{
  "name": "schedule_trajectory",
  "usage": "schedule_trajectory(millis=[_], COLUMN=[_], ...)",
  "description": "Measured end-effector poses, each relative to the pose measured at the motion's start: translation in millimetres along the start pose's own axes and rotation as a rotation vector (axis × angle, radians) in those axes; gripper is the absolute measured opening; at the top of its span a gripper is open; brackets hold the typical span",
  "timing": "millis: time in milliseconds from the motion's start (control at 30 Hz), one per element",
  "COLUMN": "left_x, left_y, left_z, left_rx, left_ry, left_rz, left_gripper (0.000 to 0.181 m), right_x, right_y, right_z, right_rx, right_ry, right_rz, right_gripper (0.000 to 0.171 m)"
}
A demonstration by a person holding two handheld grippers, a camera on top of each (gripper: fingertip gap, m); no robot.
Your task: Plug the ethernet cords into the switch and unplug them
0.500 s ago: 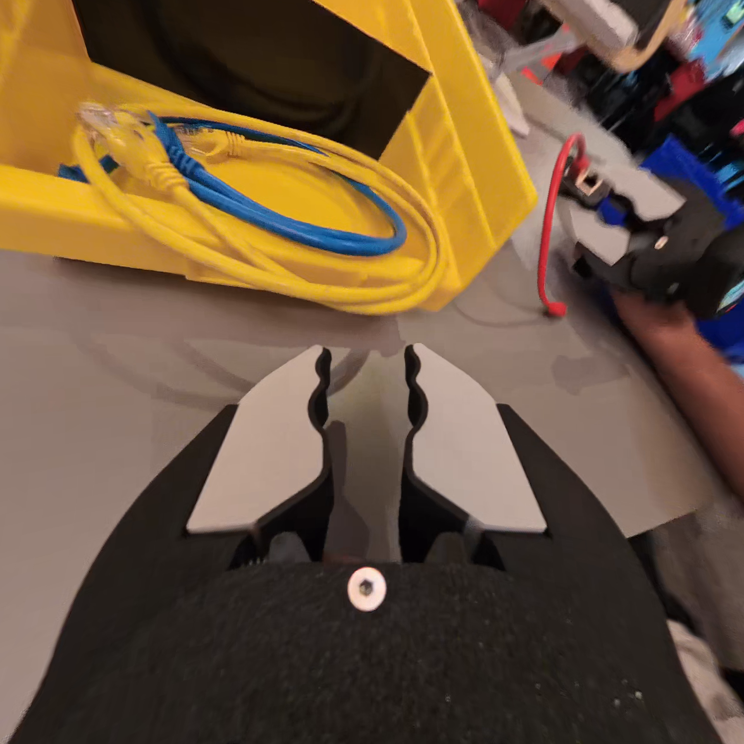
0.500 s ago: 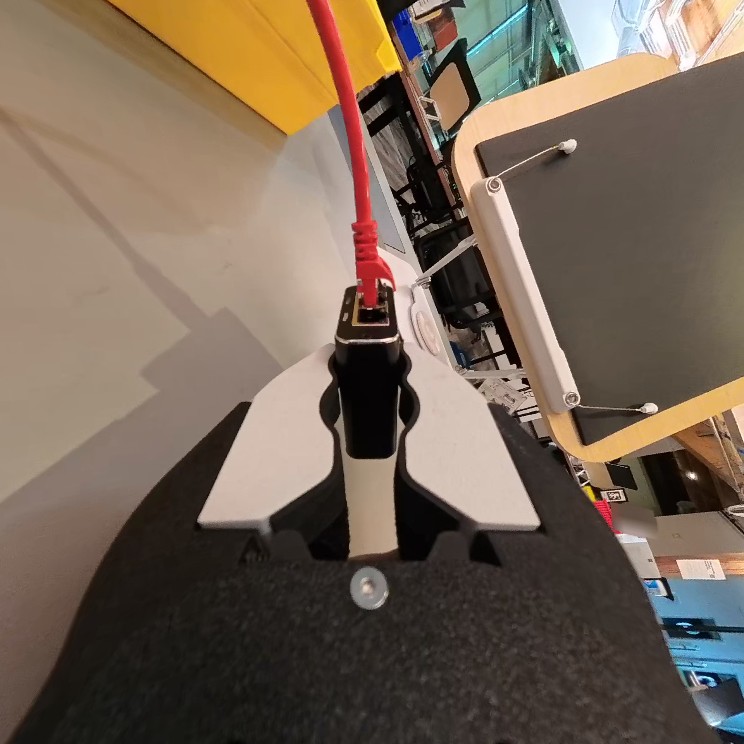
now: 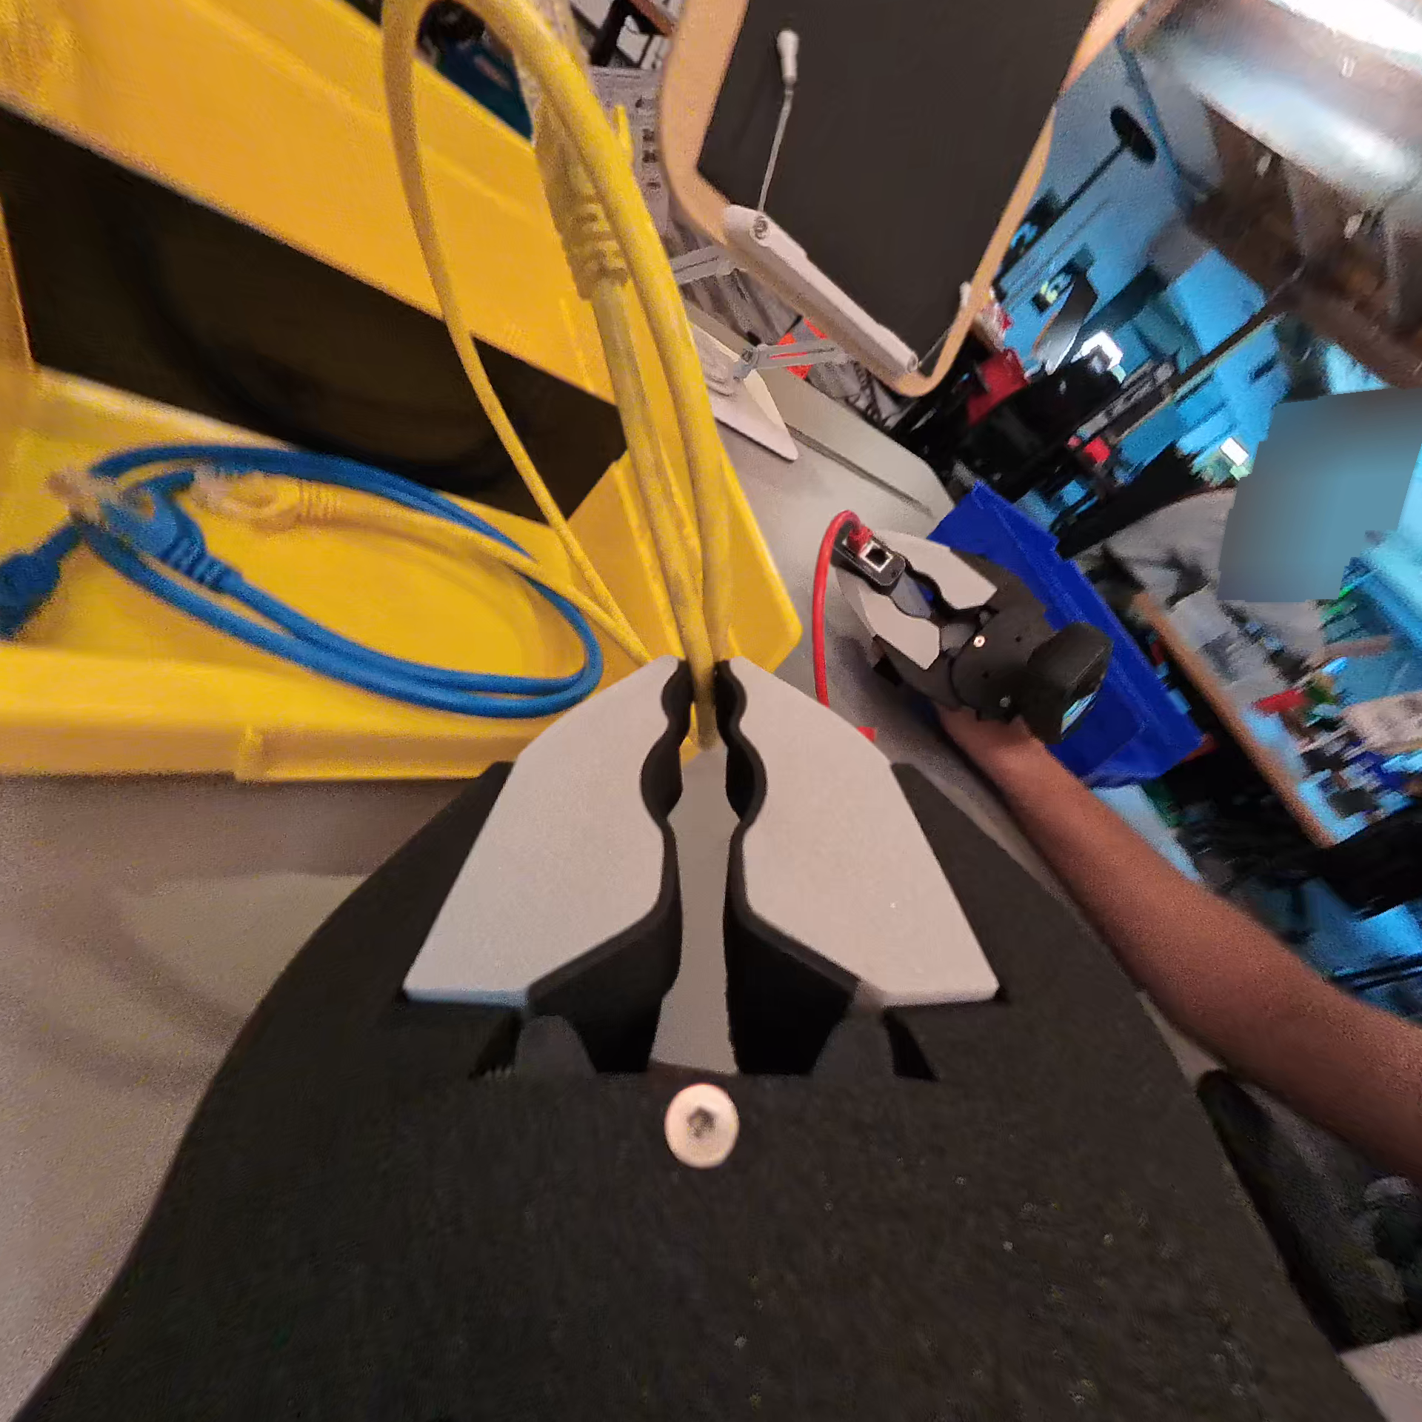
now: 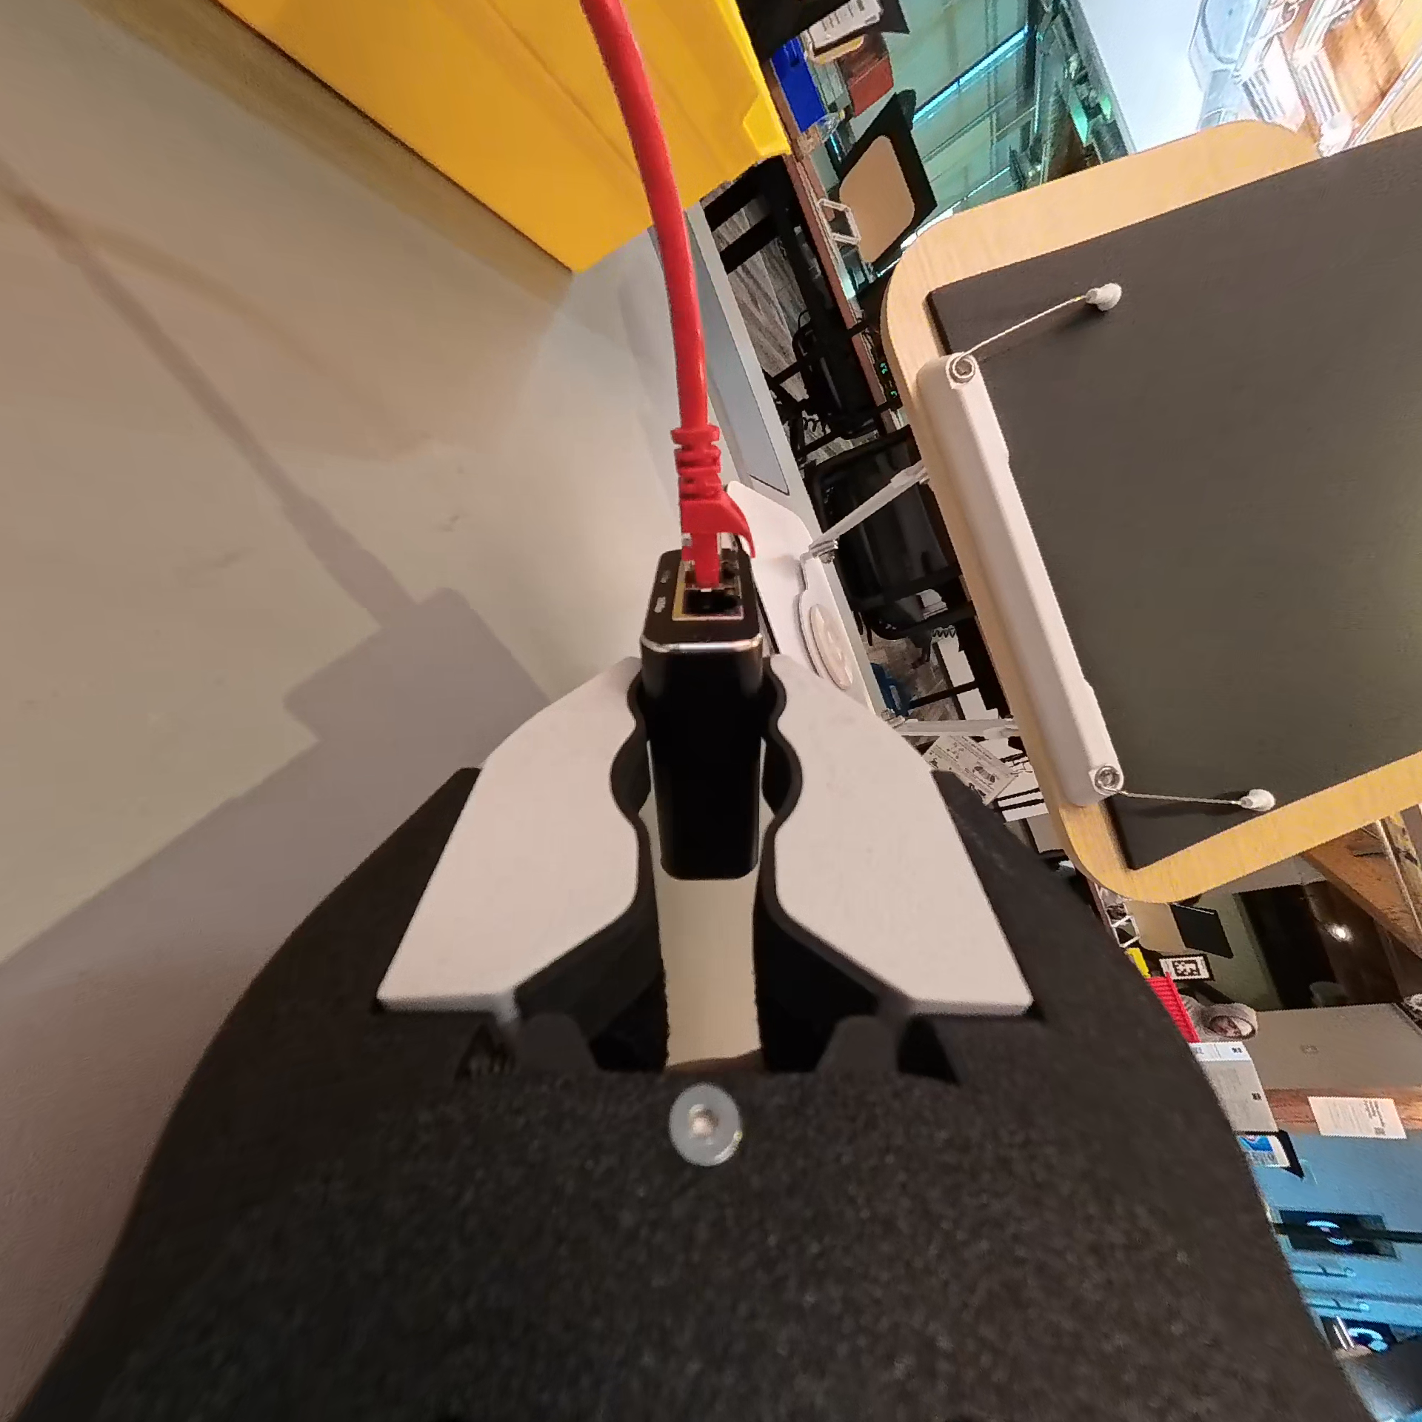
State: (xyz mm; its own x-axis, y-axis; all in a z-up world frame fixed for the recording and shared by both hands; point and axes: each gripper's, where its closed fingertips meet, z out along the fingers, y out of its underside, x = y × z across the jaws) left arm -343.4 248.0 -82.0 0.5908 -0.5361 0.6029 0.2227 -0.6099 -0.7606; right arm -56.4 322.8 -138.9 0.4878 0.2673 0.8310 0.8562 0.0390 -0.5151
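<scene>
The right gripper (image 4: pixel 704 692) has its fingers clamped on the small black metal switch (image 4: pixel 704 739), a thin red ethernet cord (image 4: pixel 696 492) already plugged in at 12 o'clock. The left gripper (image 3: pixel 702 692) pinches the looped yellow ethernet cord (image 3: pixel 654 431), not yet plugged; a coiled blue cord (image 3: pixel 369 654) waits in the yellow plastic bin (image 3: pixel 231 739).

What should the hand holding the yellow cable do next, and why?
Probably regrip nearer the plug: the left gripper pinches the yellow cable mid-length, its connector dangling loose above, and the switch in the right gripper shows an open port beside the red cable.
</scene>
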Motion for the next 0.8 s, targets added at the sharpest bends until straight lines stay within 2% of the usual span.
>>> schedule_trajectory(millis=[267,400,467,600,667,700,800], left_x=[73.4,136.2,165.9,199.0,198.3,196.7,174.0], left_y=[-37.3,-45.7,-29.9,26.6,55.8,73.9,119.7], left_z=[-19.8,-37.5,-44.2,-54.8,-54.1,-53.0,-31.8], left_rx=[0.138,0.228,0.196,0.003,-0.099,-0.201,-0.434], left_ry=[0.148,0.432,0.605,0.913,0.977,1.01,0.907], left_rz=[0.385,0.392,0.347,0.155,0.05,-0.017,-0.159], left_gripper=[0.005,0.005,0.005,0.005,0.005,0.005,0.005], right_x=[0.9,3.1,7.0,23.7,25.6,25.2,20.8], right_y=[-0.4,-0.2,1.0,4.3,7.9,9.3,7.0], right_z=[-0.9,-1.2,-2.4,-7.1,-6.0,-5.0,-3.2], right_rx=[0.004,0.005,0.008,0.032,0.02,0.007,0.001], right_ry=[0.004,0.011,0.021,0.072,0.08,0.085,0.084], right_rz=[0.002,0.009,0.031,0.102,0.117,0.096,0.037], right_gripper=[0.024,0.024,0.024,0.024,0.024,0.024,0.024])
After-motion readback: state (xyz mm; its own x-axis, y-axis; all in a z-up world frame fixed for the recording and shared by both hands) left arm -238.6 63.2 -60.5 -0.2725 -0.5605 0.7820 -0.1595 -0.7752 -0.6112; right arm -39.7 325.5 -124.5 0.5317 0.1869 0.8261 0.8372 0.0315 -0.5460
